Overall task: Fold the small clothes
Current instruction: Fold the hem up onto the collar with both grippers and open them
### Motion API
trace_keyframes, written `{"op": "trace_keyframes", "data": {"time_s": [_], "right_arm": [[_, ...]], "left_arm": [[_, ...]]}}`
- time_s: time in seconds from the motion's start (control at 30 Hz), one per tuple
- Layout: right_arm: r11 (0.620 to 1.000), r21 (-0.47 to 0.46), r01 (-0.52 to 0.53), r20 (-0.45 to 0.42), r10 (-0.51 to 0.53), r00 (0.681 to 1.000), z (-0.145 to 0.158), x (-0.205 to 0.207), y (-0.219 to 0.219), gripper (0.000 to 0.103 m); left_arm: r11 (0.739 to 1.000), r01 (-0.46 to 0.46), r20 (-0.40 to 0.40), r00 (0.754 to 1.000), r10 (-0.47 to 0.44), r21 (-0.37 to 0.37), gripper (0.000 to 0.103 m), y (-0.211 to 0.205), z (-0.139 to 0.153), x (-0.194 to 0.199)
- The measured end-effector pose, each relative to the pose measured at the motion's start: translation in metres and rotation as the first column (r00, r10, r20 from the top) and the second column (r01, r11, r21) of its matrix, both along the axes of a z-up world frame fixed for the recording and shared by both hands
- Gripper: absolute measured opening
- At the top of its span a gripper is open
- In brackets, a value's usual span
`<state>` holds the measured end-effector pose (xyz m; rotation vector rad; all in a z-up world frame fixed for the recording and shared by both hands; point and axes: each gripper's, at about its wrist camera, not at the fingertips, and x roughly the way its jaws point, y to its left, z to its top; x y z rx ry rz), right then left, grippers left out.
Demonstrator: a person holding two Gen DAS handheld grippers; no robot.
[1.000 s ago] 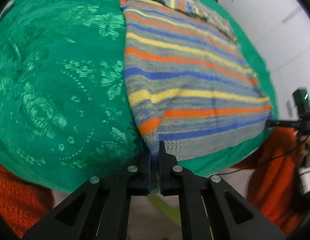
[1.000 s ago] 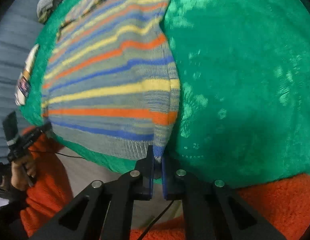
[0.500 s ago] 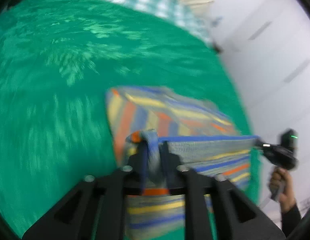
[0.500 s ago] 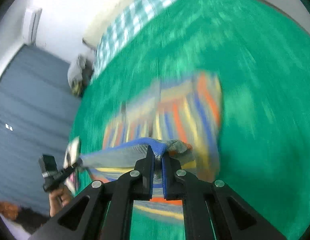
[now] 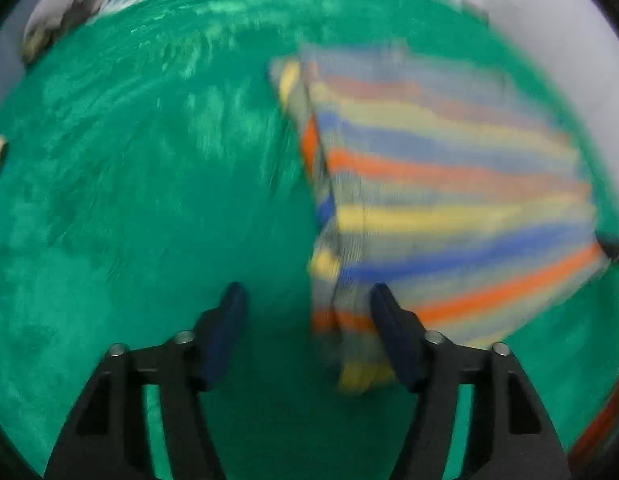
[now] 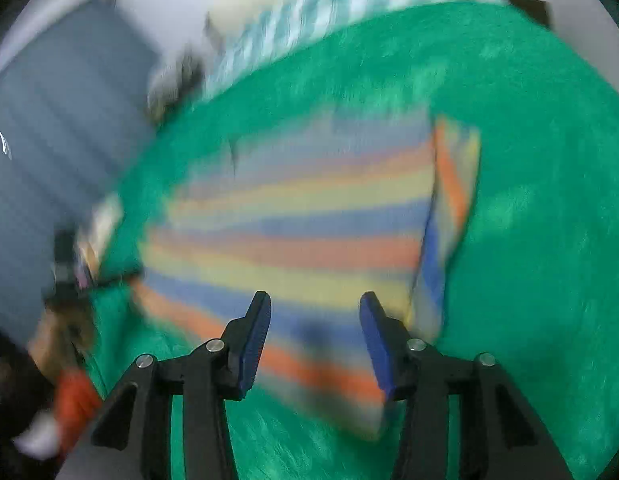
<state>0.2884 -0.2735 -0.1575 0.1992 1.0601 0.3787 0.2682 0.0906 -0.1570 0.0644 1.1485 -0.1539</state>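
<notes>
- Sweater – striped in orange, yellow, blue and grey, lying folded on green blanket; both views blurred, so knit detail hard to read.
- Left gripper released, jaws spread wide, nothing between the pads but green cloth and the sweater's near left corner.
- Sweater's left edge just inside the right-hand jaw of the left gripper; main body spreading ahead and off to the right of those jaws.
- Doubled layer visible along that left edge, a narrower strip of stripes peeking out beside the top layer.
- Right gripper likewise released, jaws well apart, blue pads facing each other.
- Sweater seen between and ahead of the right gripper's jaws, its near edge passing under the gap; whether the pads touch the fabric cannot be told.
- Folded flap along the sweater's right side, just ahead of the right-hand jaw, stripes there running at a steeper angle.
- Green blanket filling the space to the right of the right gripper's jaws.
- Checked cloth far ahead of the jaws, beyond the blanket's far edge.
- Grey curtain off to the left of the right gripper's jaws.
- Orange sleeve low at the left of the right wrist view – blurred.
</notes>
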Motion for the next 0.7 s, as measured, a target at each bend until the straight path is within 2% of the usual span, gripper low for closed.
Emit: {"op": "trace_keyframes", "data": {"time_s": [0.03, 0.07, 0.1, 0.13, 0.17, 0.2, 0.27, 0.37, 0.57, 0.7], "right_arm": [[0.997, -0.082, -0.007, -0.048, 0.003, 0.999, -0.014, -0.006, 0.001, 0.036], [0.990, -0.139, 0.000, -0.039, -0.005, 0.999, -0.018, -0.020, -0.003, 0.026], [0.988, -0.153, 0.017, -0.024, -0.021, 0.999, -0.013, -0.029, -0.007, 0.027], [0.984, -0.175, 0.044, -0.021, -0.049, 0.999, -0.008, -0.036, -0.012, 0.038], [0.981, -0.170, 0.094, 0.012, -0.093, 0.996, 0.002, -0.050, -0.018, 0.046], [0.982, -0.146, 0.120, 0.043, -0.115, 0.992, 0.010, -0.059, -0.021, 0.049], [0.985, -0.086, 0.148, 0.096, -0.139, 0.986, 0.020, -0.080, -0.024, 0.062], [0.984, -0.056, 0.170, 0.133, -0.162, 0.978, 0.021, -0.104, -0.020, 0.063], [0.977, -0.011, 0.213, 0.118, -0.210, 0.970, 0.004, -0.125, -0.008, 0.063], [0.977, 0.001, 0.213, 0.116, -0.212, 0.970, 0.013, -0.143, -0.018, 0.063]], "left_arm": [[1.000, -0.012, 0.025, 1.000, 0.012, 0.008, 0.069, 0.006, 0.004, -0.012], [0.999, -0.035, 0.023, 0.999, 0.034, 0.011, 0.074, 0.011, 0.008, -0.017], [0.997, -0.075, 0.027, 0.997, 0.075, 0.002, 0.075, 0.019, 0.015, -0.028], [0.995, -0.101, 0.045, 0.994, 0.102, -0.024, 0.077, 0.025, 0.026, -0.039], [0.993, -0.109, 0.058, 0.992, 0.111, -0.038, 0.080, 0.027, 0.032, -0.044], [0.992, -0.116, 0.084, 0.989, 0.120, -0.047, 0.083, 0.027, 0.043, -0.052], [0.992, -0.123, 0.143, 0.981, 0.127, -0.036, 0.088, 0.026, 0.062, -0.072], [0.992, -0.125, 0.196, 0.972, 0.126, -0.017, 0.089, 0.022, 0.080, -0.085], [0.994, -0.108, 0.228, 0.968, 0.104, 0.006, 0.089, 0.005, 0.089, -0.078], [0.996, -0.093, 0.244, 0.966, 0.089, 0.007, 0.089, -0.004, 0.093, -0.076]]}}
